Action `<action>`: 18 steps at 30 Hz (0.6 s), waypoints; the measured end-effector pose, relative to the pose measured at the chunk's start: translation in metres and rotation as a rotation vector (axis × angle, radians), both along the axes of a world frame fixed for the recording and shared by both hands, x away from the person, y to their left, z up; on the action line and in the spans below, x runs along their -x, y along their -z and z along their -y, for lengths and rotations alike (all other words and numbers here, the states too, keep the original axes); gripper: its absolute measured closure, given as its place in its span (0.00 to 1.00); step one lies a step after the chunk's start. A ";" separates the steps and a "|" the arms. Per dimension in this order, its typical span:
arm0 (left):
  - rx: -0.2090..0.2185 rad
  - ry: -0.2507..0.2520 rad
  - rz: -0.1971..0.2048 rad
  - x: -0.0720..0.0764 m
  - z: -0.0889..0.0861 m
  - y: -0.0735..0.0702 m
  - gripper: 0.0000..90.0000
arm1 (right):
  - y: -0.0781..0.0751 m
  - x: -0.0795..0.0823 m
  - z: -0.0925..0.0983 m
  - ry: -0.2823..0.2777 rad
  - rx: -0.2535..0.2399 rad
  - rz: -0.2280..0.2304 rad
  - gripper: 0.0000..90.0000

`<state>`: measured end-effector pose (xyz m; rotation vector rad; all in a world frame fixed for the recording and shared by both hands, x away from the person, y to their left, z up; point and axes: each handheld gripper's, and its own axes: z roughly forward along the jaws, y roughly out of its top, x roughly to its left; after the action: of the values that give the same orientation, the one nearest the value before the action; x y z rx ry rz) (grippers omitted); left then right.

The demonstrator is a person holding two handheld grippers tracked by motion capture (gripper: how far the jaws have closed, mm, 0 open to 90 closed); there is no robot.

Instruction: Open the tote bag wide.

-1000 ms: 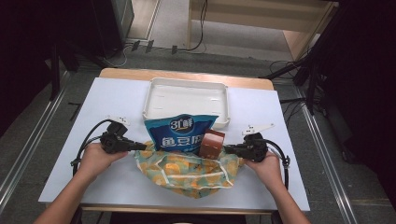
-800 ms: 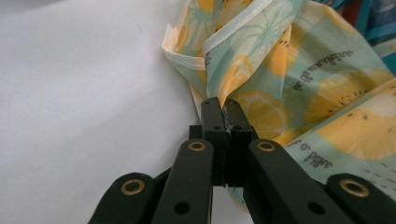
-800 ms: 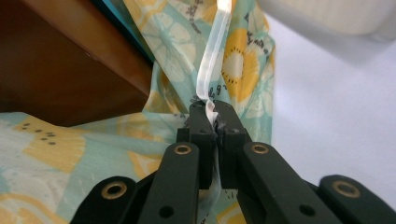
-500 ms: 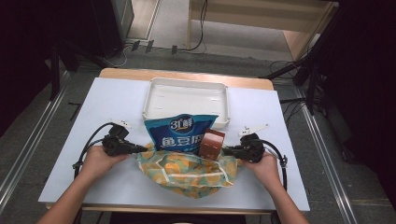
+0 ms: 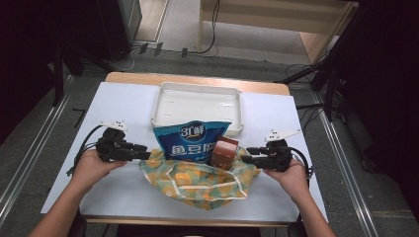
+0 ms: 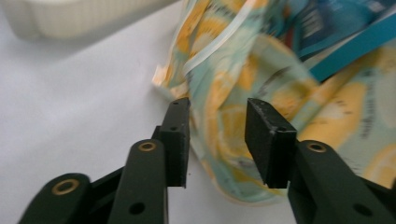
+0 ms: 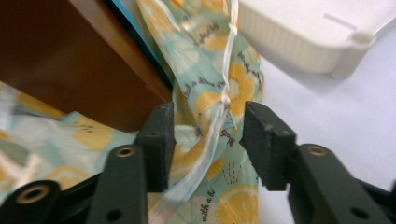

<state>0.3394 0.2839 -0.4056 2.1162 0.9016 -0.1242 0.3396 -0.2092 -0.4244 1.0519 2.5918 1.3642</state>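
Observation:
A lemon-print cloth bag (image 5: 197,180) lies slack on the white table. A blue snack packet (image 5: 190,140) and a brown box (image 5: 225,153) stand in its mouth. My left gripper (image 5: 148,154) is at the bag's left edge and my right gripper (image 5: 245,155) at its right edge. Both pairs of jaws have just been opening. In the left gripper view the cloth (image 6: 261,79) bulges between the parted jaws of the left gripper (image 6: 217,112), untouched by the pads. In the right gripper view the bag's hem (image 7: 205,51) hangs loose in the right gripper (image 7: 210,114), beside the brown box (image 7: 70,60).
A white tray (image 5: 157,106) sits just behind the bag at the table's far middle. It also appears as the tray (image 6: 70,18) and the tray (image 7: 303,32). Bare tabletop (image 5: 123,108) lies to either side. Cables trail from both grippers.
Both grippers were shut on the bag's side edges; now their jaws stand apart and the cloth is let go. Both hands have lifted a little.

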 end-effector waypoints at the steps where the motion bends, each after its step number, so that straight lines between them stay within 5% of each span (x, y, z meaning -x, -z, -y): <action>1: 0.000 0.008 0.012 0.002 0.001 -0.006 0.65 | -0.003 0.001 0.001 -0.003 -0.006 0.003 0.59; 9: -0.016 0.075 0.048 0.012 0.012 -0.032 0.59 | -0.035 0.010 0.005 -0.031 -0.008 0.070 0.60; 18: -0.013 0.121 0.048 0.023 0.028 -0.037 0.52 | -0.045 0.023 -0.007 -0.109 -0.024 0.075 0.59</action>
<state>0.3167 0.2561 -0.3683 2.1760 0.7482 -0.1290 0.3164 -0.2020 -0.3793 0.8566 2.6198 1.4305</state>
